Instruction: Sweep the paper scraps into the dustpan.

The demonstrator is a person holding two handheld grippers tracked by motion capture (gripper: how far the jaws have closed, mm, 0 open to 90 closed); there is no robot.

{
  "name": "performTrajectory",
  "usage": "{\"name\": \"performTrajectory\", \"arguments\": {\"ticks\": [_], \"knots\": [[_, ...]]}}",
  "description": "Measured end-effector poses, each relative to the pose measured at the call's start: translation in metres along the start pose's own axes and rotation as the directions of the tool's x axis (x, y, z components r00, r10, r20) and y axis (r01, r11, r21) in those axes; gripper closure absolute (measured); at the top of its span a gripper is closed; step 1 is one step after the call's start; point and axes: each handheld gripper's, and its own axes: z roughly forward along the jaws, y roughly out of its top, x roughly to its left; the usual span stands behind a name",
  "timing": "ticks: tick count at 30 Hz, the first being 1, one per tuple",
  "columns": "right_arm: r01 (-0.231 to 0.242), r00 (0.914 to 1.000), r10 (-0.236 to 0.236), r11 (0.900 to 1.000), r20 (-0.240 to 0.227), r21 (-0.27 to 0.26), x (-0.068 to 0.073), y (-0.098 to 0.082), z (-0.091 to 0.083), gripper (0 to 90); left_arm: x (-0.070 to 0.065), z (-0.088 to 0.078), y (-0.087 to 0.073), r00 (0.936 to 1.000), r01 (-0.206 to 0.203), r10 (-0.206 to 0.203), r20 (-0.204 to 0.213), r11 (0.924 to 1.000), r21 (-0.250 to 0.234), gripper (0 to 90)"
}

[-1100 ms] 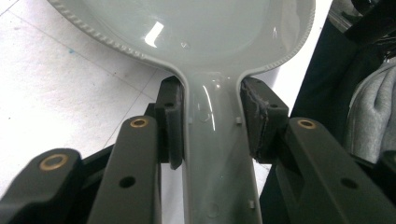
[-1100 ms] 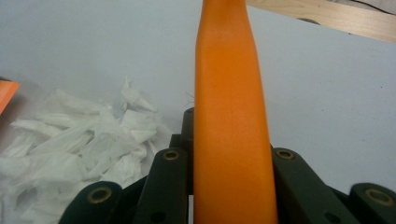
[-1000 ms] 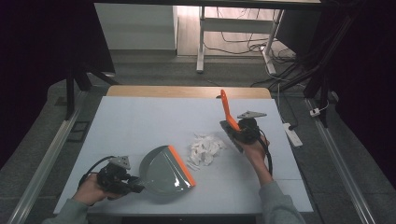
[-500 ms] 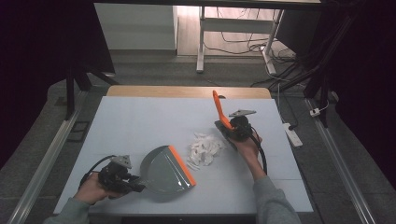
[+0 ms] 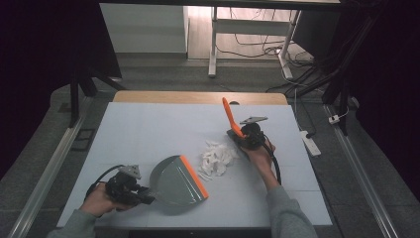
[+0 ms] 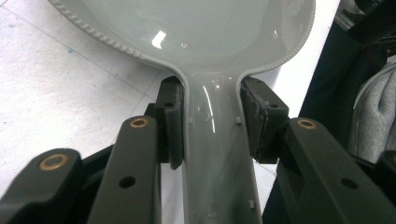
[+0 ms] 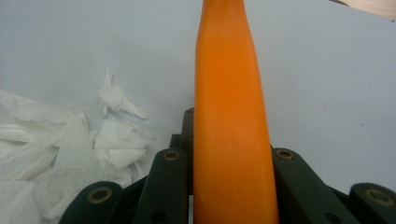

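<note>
Seen from above, a person at a pale tabletop (image 5: 148, 129) works two hand-held tongs. The left tongs (image 5: 144, 194) clench the handle of a grey dustpan (image 5: 173, 181), whose orange lip (image 5: 194, 177) faces a heap of torn white paper scraps (image 5: 216, 158) just beside it. The right tongs (image 5: 236, 136) grip an orange-handled brush (image 5: 230, 118) on the far side of the heap, its handle pointing up and away.

In the left gripper view, both pads (image 6: 170, 121) press the dustpan handle (image 6: 215, 154) just below the scoop.

In the right gripper view, the orange handle (image 7: 231, 116) rises between the black jaws, clamped, with the scraps (image 7: 70, 140) lying to one side on the tabletop.

The risk from here: a fast or high sweep could scatter the light scraps past the pan's lip, and if the lip lifts off the tabletop, pieces would slide underneath.
</note>
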Motion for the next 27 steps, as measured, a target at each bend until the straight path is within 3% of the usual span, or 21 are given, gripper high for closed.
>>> {"name": "performTrajectory", "arguments": {"ticks": [27], "knots": [[0.043, 0.9989, -0.043, 0.999, -0.019, 0.024, 0.018, 0.003, 0.012, 76.6, 0.001, 0.003, 0.003, 0.9999, 0.014, -0.014, 0.008, 0.9999, 0.002, 61.6]]}}
